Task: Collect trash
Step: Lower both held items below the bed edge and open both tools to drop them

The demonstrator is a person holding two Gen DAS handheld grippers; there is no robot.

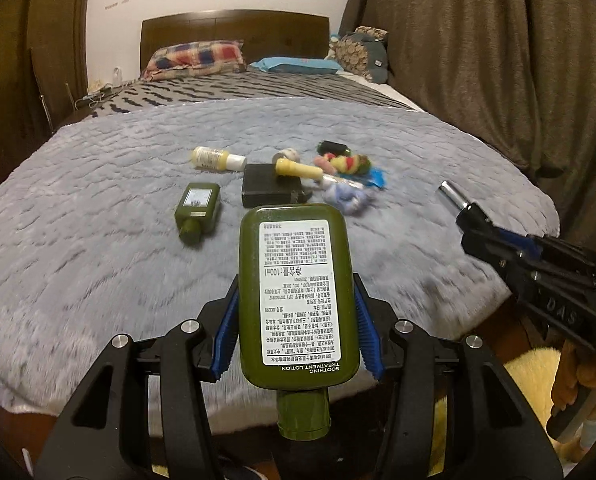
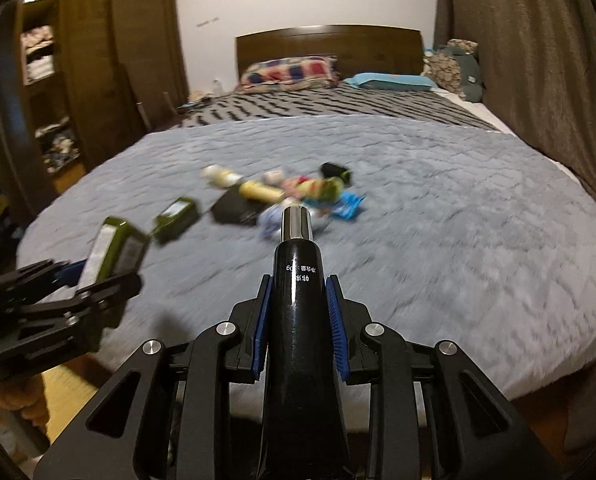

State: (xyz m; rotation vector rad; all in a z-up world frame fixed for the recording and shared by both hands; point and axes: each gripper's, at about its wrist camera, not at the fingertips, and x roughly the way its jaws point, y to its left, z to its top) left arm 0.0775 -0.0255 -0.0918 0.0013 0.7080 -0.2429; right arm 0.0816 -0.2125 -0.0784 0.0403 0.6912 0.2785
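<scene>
My left gripper [image 1: 296,320] is shut on a large green lotion bottle [image 1: 296,292], cap toward me, held above the bed's near edge; it also shows in the right wrist view [image 2: 114,252]. My right gripper [image 2: 299,324] is shut on a black tube with a silver cap [image 2: 298,288], also seen at the right of the left wrist view [image 1: 457,200]. On the grey blanket [image 1: 98,200] lie a small green bottle [image 1: 198,210], a pale yellow bottle [image 1: 214,159], a black box [image 1: 272,190], a yellow tube [image 1: 296,169] and colourful wrappers [image 1: 349,164].
Pillows [image 1: 196,60] and a wooden headboard [image 1: 234,30] are at the far end. Brown curtains [image 1: 497,60] hang on the right. A wooden wardrobe [image 2: 78,60] stands left of the bed. A yellow surface [image 1: 537,376] shows below the bed edge.
</scene>
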